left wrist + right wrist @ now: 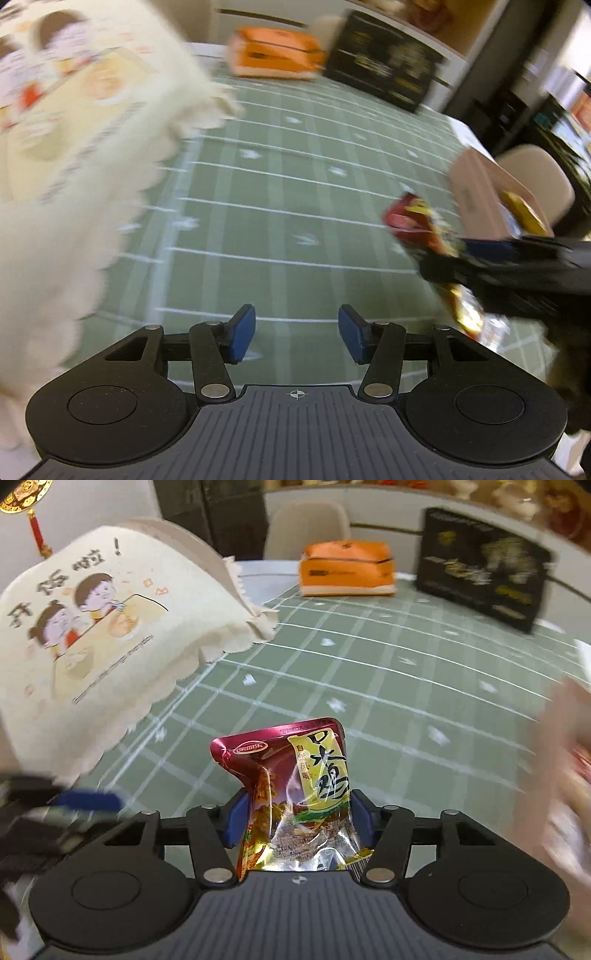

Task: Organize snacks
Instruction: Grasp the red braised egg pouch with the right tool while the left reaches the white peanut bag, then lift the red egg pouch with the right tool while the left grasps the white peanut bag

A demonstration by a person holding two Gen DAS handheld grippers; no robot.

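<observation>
One snack packet (295,797) pinched in right fingers (364,821) | left fingers (243,332) wide | pink box (480,192) holds packets

a green grid tablecloth (369,672) covers the table; a beige chair (306,528) stands behind it.

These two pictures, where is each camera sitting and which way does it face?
Left wrist view: rides on the left claw, facing across the green checked tablecloth; its open blue pads show, with the right claw at the right edge.
Right wrist view: rides on the right claw, facing the same way; its pads pinch a red-and-yellow foil snack packet.
Both show the cream cartoon-printed cloth cover, orange tissue pack and black box.
</observation>
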